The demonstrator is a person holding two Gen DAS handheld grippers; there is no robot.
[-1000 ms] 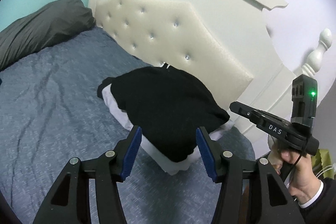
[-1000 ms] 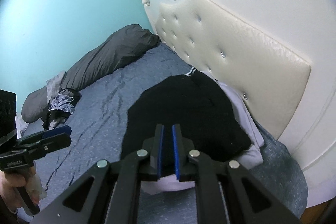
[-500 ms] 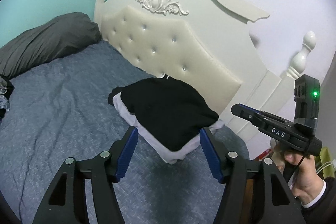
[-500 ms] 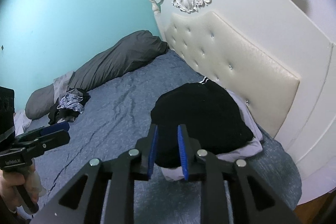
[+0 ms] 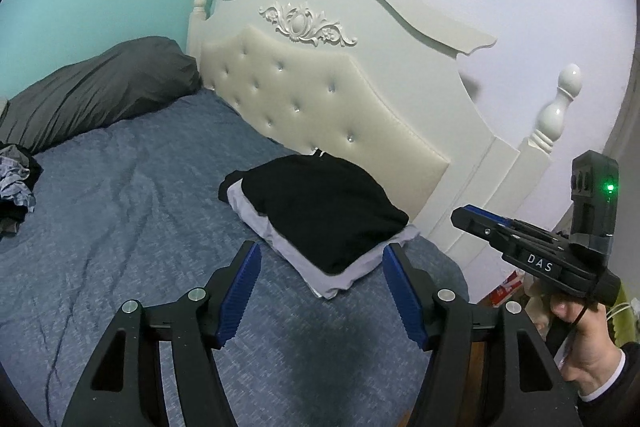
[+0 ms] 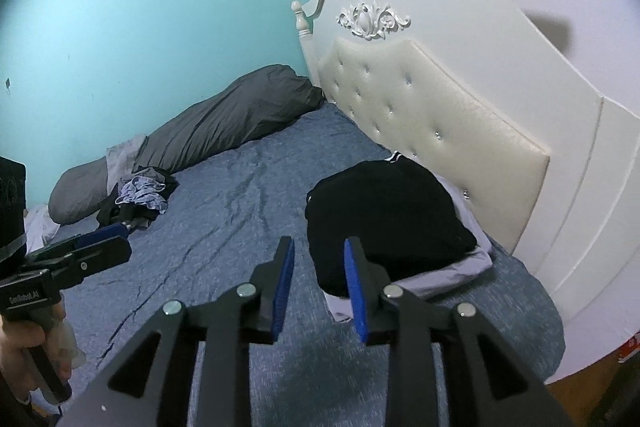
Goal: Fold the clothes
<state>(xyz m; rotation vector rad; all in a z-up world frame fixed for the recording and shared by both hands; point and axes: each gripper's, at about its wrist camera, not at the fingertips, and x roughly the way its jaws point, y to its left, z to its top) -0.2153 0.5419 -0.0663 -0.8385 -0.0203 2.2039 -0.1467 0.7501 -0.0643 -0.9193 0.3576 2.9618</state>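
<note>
The right tongs (image 6: 318,285) were shut a moment ago and now they are open, with nothing between them. The left tongs (image 5: 322,293) are open too, wide, and they hold nothing. Both tongs have pulled back from the headboard (image 5: 320,115), so the pile looks smaller now. I think this means a folded thing was just let go on the pile and the hands are free for another one.

The black top (image 5: 320,203) lies folded on a folded white piece (image 5: 348,273), right at the foot of the headboard, on the blue bed (image 5: 120,195). That makes one neat pile with two pieces that I can count. There may be more under them, I cannot tell.

Far from the headboard, near the grey pillow (image 6: 224,123), there is one messy heap of clothes (image 6: 138,197). It is not folded. How many pieces are in it is too hard to see. I count one long grey pillow, and two tongs, each held in one hand. So the folding is partly done, and the messy heap is likely what is left
</note>
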